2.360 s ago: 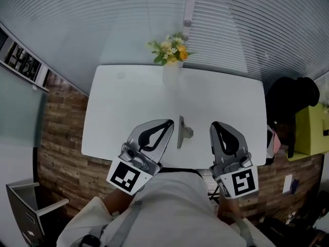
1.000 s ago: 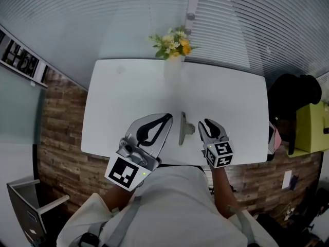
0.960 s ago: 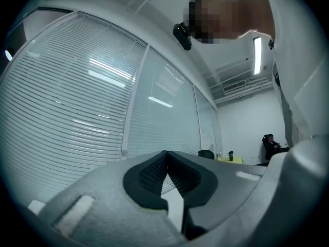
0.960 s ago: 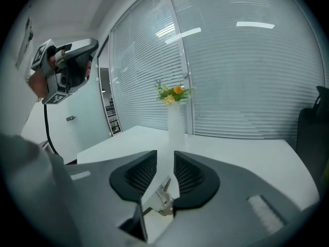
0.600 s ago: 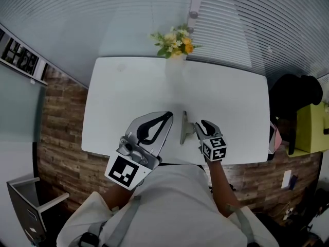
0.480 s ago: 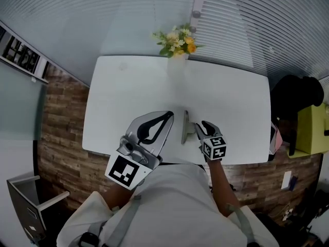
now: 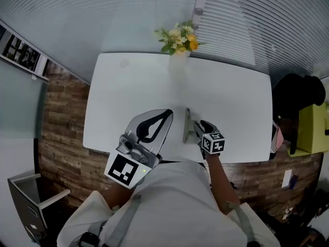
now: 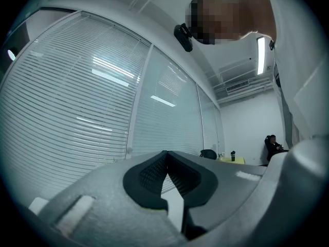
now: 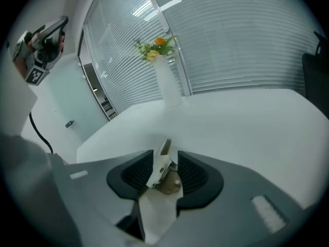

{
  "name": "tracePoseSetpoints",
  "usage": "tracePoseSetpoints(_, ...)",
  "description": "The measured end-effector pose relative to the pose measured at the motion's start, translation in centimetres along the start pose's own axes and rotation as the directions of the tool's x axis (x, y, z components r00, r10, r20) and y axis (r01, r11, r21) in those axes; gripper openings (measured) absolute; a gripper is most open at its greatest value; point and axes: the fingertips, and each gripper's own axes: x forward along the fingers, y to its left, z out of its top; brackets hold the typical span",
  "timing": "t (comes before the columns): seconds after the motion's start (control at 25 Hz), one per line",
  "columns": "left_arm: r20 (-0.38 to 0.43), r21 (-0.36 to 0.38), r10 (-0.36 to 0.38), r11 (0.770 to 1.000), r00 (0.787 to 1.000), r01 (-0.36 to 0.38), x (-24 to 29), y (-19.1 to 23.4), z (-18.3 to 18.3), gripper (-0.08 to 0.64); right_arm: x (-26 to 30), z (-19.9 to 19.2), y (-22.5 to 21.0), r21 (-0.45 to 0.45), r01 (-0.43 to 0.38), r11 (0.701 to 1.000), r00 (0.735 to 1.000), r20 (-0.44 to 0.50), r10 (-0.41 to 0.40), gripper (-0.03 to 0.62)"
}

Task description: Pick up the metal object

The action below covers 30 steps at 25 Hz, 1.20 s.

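As the right gripper (image 9: 165,170), jaws just opened wide and gripping nothing, straddles the metal object (image 9: 159,163), its stiff, slick plate seems the best hold.

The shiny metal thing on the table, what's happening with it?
A person is holding a gripper in each hand above a white table. The right gripper is tipped down over the metal object, and its jaws have just been opening. The object sits between them now, but they are not squeezing it, so it lies on the table. The left gripper is shut, holds nothing and points off toward the window blinds. A vase of flowers stands at the far edge.
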Motion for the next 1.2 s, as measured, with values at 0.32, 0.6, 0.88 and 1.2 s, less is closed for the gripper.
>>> tracePoseSetpoints(0.32, -0.005, -0.001, 0.01, 1.0, 1.0, -0.01, -0.4, 0.4, -0.2, 0.002, 1.2, -1.4, -0.1, 0.075, -0.029, 0.997, 0.999, -0.011, 0.03, 0.151)
tracePoseSetpoints(0.6, -0.011, -0.001, 0.006, 1.0, 1.0, -0.006, -0.4, 0.1, -0.3, 0.002, 1.8, -1.5, 0.5, 0.111, -0.068, 0.991, 0.998, 0.008, 0.067, 0.116)
tracePoseSetpoints(0.88, -0.014, -0.006, 0.001, 1.0, 1.0, -0.001, -0.4, -0.1, -0.2, 0.002, 2.0, -1.4, 0.6, 0.161, -0.087, 0.983, 0.996, 0.028, 0.084, 0.097)
tracePoseSetpoints(1.2, -0.008, -0.007, 0.029, 1.0, 1.0, -0.029, -1.3, 0.5, 0.0, 0.002, 1.8, -0.1, 2.0, 0.223, -0.139, 0.965, 0.989, 0.085, 0.123, 0.01)
